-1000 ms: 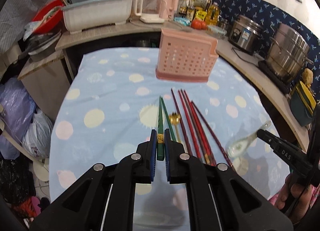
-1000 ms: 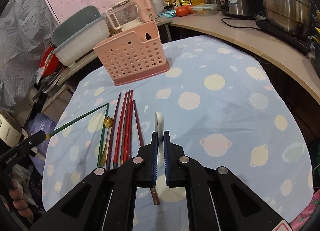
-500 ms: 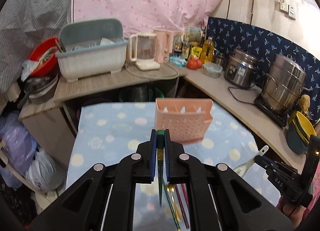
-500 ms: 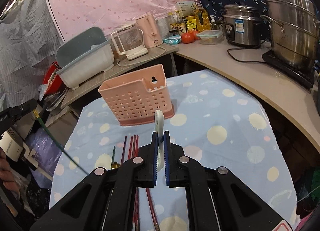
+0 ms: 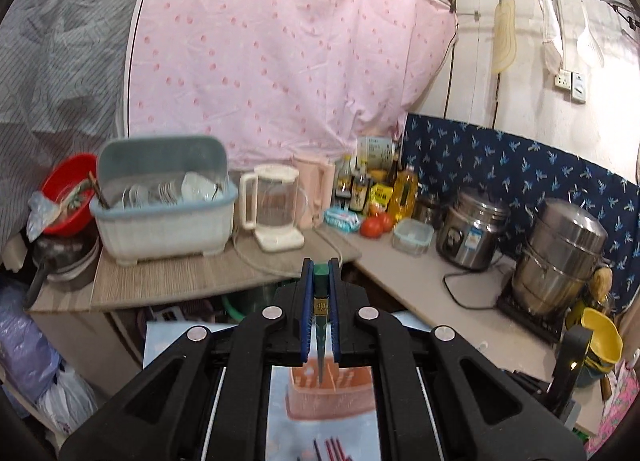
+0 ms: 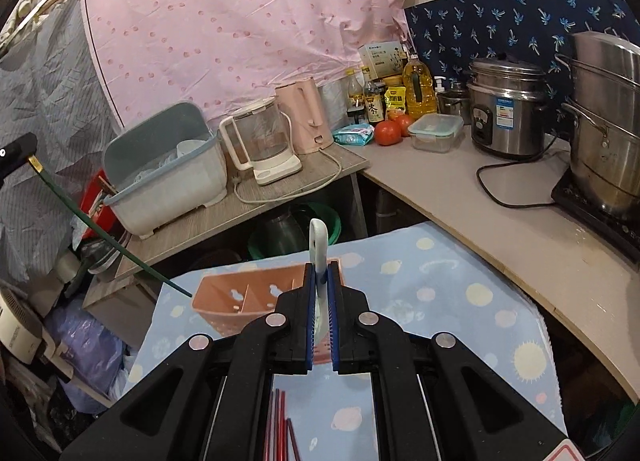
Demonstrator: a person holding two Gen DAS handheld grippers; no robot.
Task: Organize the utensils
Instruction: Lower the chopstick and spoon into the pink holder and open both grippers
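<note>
Left hand-held gripper [image 5: 320, 275] and right hand-held gripper [image 6: 320, 275] both clamped, seemingly tilted slightly downward.

The pink basket [image 6: 256, 303] stands open-topped on the near worktop [image 6: 460, 301], with bare cloth to its right. The far counter [image 6: 460, 189] is crowded: dish bin [image 6: 164, 173], kettle [image 6: 260, 141], rice cooker [image 6: 506, 113], a trailing cord [image 6: 516, 181]. A green chopstick [image 6: 108, 237] slants across the left approach to the basket.
</note>
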